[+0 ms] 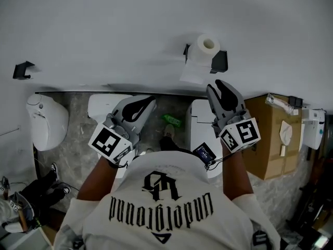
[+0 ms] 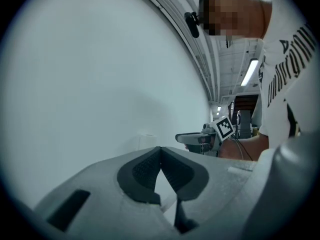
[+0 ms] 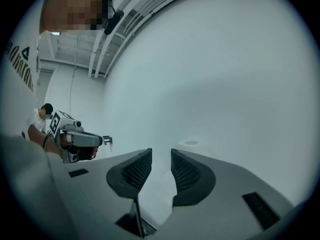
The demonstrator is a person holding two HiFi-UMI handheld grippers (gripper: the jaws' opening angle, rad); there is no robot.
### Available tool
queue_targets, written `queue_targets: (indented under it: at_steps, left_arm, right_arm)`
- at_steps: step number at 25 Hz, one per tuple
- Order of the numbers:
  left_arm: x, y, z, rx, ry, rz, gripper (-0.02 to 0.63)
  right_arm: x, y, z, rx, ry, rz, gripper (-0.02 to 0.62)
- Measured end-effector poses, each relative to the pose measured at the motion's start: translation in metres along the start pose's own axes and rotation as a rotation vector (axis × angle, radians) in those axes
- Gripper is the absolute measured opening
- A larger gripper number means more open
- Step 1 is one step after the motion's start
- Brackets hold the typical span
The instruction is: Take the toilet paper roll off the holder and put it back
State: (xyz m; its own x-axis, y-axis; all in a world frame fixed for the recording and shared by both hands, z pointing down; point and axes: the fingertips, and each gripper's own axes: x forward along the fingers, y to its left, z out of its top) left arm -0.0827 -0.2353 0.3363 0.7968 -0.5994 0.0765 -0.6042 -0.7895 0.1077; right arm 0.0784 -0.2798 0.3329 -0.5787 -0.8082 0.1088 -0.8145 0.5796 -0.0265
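Note:
A white toilet paper roll [image 1: 206,48] sits on a black wall holder [image 1: 220,61], with a loose sheet [image 1: 193,73] hanging down its left side. My right gripper [image 1: 223,89] is just below the roll and points up at it. Its jaws stand a narrow gap apart with nothing between them. In the right gripper view the gripper [image 3: 161,154] faces the white wall, and the roll's end [image 3: 190,143] shows just past the right jaw. My left gripper [image 1: 144,102] is lower and to the left, away from the roll. Its tips [image 2: 160,149] meet, empty.
Below the wall stand a white toilet [image 1: 47,121], two more white fixtures [image 1: 101,108] [image 1: 200,132] and a cardboard box [image 1: 270,134]. A black hook [image 1: 23,69] is fixed to the wall at far left. A green bottle [image 1: 171,120] lies on the floor.

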Motion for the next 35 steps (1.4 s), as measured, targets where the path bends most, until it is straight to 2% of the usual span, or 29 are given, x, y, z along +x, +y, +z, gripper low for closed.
queue_targets:
  at_steps: [4, 9, 14, 29, 35]
  left_arm:
    - [0.026, 0.014, -0.002, -0.002, -0.003, 0.002, 0.014]
    - [0.051, 0.032, -0.009, -0.023, 0.018, 0.013, 0.014]
    - [0.077, 0.043, -0.008, -0.028, 0.021, 0.002, 0.014]
    - [0.115, 0.060, -0.018, -0.056, 0.046, 0.002, 0.014]
    - [0.122, 0.062, -0.025, -0.061, 0.065, 0.004, 0.014]
  right_arm:
    - [0.019, -0.026, -0.001, 0.001, 0.005, -0.015, 0.145]
    - [0.043, -0.051, -0.006, 0.005, 0.027, -0.027, 0.249]
    - [0.064, -0.067, -0.009, 0.012, 0.041, -0.042, 0.293]
    - [0.112, -0.085, -0.042, 0.021, 0.181, -0.041, 0.327]
    - [0.117, -0.090, -0.047, 0.026, 0.194, -0.037, 0.326]
